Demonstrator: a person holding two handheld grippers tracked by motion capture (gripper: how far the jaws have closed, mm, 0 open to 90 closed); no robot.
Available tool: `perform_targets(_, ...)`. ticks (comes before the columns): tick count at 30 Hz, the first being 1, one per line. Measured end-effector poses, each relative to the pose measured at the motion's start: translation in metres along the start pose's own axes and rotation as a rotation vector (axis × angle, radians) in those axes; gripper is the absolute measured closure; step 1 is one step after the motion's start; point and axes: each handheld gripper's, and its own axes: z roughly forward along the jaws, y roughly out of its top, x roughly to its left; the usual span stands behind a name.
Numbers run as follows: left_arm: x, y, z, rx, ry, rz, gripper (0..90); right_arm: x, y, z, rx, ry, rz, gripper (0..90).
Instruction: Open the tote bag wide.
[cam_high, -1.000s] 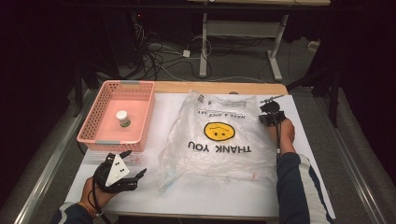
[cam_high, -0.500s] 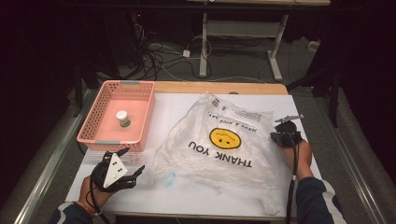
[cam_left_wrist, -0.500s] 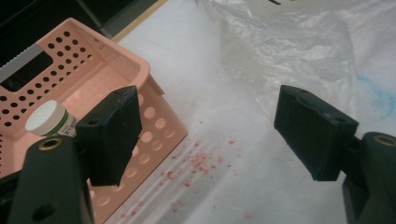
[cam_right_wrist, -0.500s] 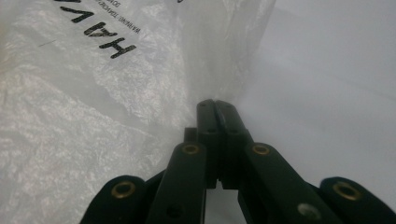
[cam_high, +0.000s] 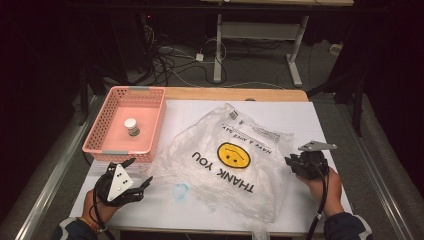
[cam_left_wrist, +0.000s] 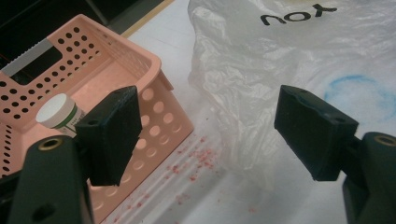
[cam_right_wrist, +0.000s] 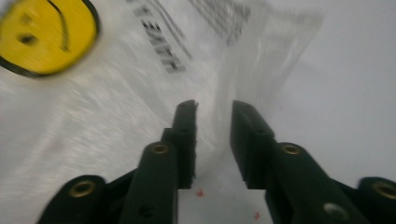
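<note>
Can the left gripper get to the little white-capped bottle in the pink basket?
Probably yes. The left gripper sits open just outside the pink basket, whose top is open. The bottle stands alone inside, so reaching over the near wall looks free.

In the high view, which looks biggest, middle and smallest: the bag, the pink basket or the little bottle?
1. Bag, biggest.
2. Basket, middle.
3. Bottle, smallest; it stands inside the basket.

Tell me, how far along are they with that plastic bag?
Early on. The bag lies flat and crumpled on the table. The right claw sits at its edge, jaws narrowly apart, apparently about to pinch it. The left claw waits wide open. The bottle is in the basket, possibly to be bagged.
</note>
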Motion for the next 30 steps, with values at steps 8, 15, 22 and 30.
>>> perform_targets(8, 0.000, 0.000, 0.003, 0.007, -0.007, 0.003, 22.5, 0.082, 0.039, -0.037, -0.207, 0.256, -0.271, 55.5)
perform_targets(15, 0.000, -0.002, 0.005, 0.020, -0.020, 0.006, 22.5, 0.171, 0.047, -0.005, -0.106, 0.452, -0.524, 48.8)
perform_targets(22, -0.003, -0.001, 0.004, 0.022, -0.022, 0.014, 22.5, 0.204, 0.036, 0.041, 0.056, 0.474, -0.617, 48.9)
perform_targets(30, -0.004, -0.001, 0.007, 0.030, -0.033, 0.020, 22.5, 0.203, 0.030, 0.056, 0.091, 0.471, -0.612, 68.5)
